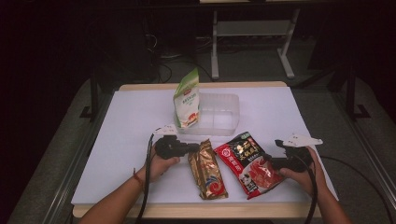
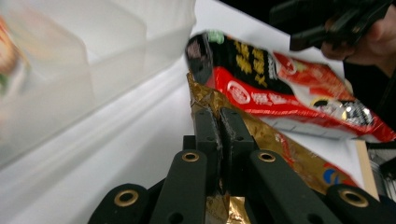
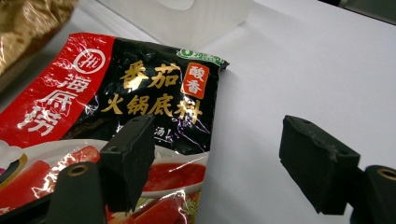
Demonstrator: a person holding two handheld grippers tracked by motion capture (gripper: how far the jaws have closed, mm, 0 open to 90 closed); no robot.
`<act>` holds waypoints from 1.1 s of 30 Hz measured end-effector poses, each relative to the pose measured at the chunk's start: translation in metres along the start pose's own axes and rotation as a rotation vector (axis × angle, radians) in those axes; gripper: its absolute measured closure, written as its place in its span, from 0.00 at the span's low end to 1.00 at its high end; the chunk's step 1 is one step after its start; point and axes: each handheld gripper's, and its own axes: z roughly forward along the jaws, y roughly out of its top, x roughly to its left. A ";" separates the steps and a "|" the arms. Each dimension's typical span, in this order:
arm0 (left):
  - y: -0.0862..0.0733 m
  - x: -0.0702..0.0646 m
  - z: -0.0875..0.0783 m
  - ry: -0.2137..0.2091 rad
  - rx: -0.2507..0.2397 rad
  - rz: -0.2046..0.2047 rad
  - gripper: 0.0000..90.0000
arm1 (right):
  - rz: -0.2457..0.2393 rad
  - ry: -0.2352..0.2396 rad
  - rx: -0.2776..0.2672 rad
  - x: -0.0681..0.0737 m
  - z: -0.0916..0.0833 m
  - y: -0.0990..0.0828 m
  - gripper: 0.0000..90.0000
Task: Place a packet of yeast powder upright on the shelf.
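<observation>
Currently the left gripper [image 1: 190, 148] is clamped on the gold packet's [image 1: 207, 173] top edge — the right gripper [image 3: 215, 168], jaws apart, hovers beside the red pouch [image 3: 93, 116] on the counter [image 1: 130, 121].

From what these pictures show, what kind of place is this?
Probably a lab or recording workbench: a white-covered table in a dark room, metal stand legs and loose cables on the floor behind it.

left gripper [image 1: 192, 148]: jaws pressed together, pointing to 3 o'clock, hand low | right gripper [image 1: 267, 161]: jaws spread wide, pointing to 9 o'clock
</observation>
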 end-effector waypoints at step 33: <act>0.034 -0.029 -0.083 -0.023 -0.357 -0.001 0.99 | 0.018 0.003 -0.019 -0.004 0.004 0.007 0.29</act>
